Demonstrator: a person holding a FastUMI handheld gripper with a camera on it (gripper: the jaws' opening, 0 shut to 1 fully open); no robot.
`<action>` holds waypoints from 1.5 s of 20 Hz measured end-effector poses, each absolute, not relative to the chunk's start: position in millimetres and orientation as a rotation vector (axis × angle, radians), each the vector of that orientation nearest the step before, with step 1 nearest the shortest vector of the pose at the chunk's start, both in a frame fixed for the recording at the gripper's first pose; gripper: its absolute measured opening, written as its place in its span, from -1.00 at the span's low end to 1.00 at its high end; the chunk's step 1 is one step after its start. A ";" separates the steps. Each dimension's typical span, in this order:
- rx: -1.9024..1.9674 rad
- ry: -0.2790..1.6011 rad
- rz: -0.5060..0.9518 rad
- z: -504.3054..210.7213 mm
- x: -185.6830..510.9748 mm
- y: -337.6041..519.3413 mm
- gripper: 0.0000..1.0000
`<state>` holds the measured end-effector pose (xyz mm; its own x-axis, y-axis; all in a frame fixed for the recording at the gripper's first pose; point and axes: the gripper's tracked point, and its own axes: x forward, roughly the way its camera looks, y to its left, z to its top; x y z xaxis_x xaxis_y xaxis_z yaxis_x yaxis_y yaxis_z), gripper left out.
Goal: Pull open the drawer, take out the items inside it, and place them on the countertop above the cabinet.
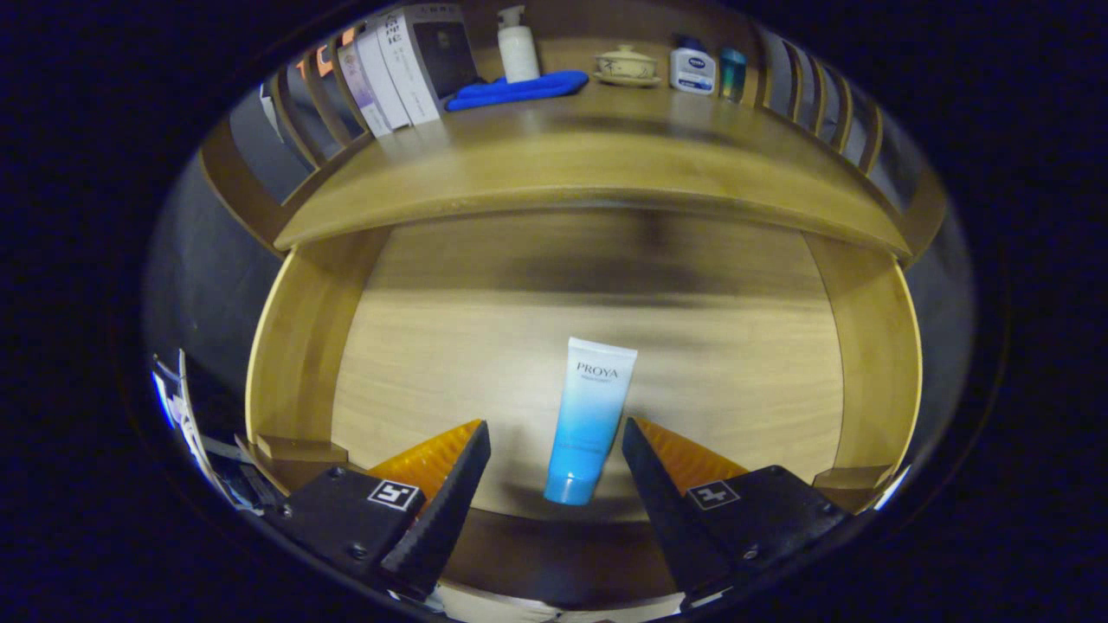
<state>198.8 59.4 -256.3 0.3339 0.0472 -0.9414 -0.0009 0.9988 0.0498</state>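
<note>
The wooden drawer (294,346) is pulled out below me, its pale floor showing. A white-to-blue tube (589,420) lies on that floor, cap end toward me, its lower half between my fingers. My gripper (556,441) hovers over the drawer's front part and is open, with the black fingers (450,493) wide on either side of the tube and not touching it. Beyond the drawer, the countertop (597,156) of the cabinet runs across.
On the countertop stand several boxes (407,69), a blue cloth (519,89), a white pump bottle (518,45), a lidded ceramic bowl (626,66), a white bottle (692,69) and a teal bottle (732,73). Slatted wooden rails (822,95) flank the countertop.
</note>
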 end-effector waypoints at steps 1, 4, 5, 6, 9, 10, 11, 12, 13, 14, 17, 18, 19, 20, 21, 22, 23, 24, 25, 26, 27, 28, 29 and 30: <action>0.047 1.244 0.019 -259.8 199.7 58.5 0.95; 0.062 1.285 -0.004 -266.4 200.0 56.3 0.94; 0.063 1.295 -0.012 -268.4 199.5 55.4 0.95; 0.059 1.307 -0.022 -270.9 198.6 53.6 0.95; 0.021 1.333 -0.042 -280.3 196.9 50.4 0.90; 0.001 1.345 -0.046 -283.2 195.2 50.4 0.89; -0.020 1.362 -0.052 -286.4 192.8 49.6 0.89; -0.029 1.364 -0.056 -284.7 190.8 49.4 0.89; -0.047 1.359 -0.069 -288.0 193.8 45.6 0.88; -0.057 1.368 -0.074 -288.9 194.7 43.7 0.88; -0.060 1.392 -0.070 -287.8 196.9 47.4 0.71; -0.063 1.388 -0.068 -287.9 197.9 48.4 0.66; -0.065 1.386 -0.065 -288.5 198.1 49.5 0.50; -0.070 1.372 -0.063 -287.9 199.3 48.8 0.42; -0.062 1.361 -0.071 -290.4 200.8 52.6 0.26; -0.068 1.350 -0.064 -287.5 200.0 54.2 0.10; -0.073 1.340 -0.058 -286.4 198.4 54.3 -0.06; -0.060 1.328 -0.068 -286.3 198.5 54.0 -0.09; -0.049 1.315 -0.082 -285.2 200.2 52.3 -0.14; -0.042 1.300 -0.101 -283.9 201.6 48.9 -0.16; -0.039 1.294 -0.108 -283.5 202.1 47.7 -0.20; -0.036 1.292 -0.106 -281.7 200.5 46.9 -0.21; -0.029 1.287 -0.101 -278.9 200.1 46.8 -0.22; -0.018 1.278 -0.099 -275.7 199.9 45.4 -0.22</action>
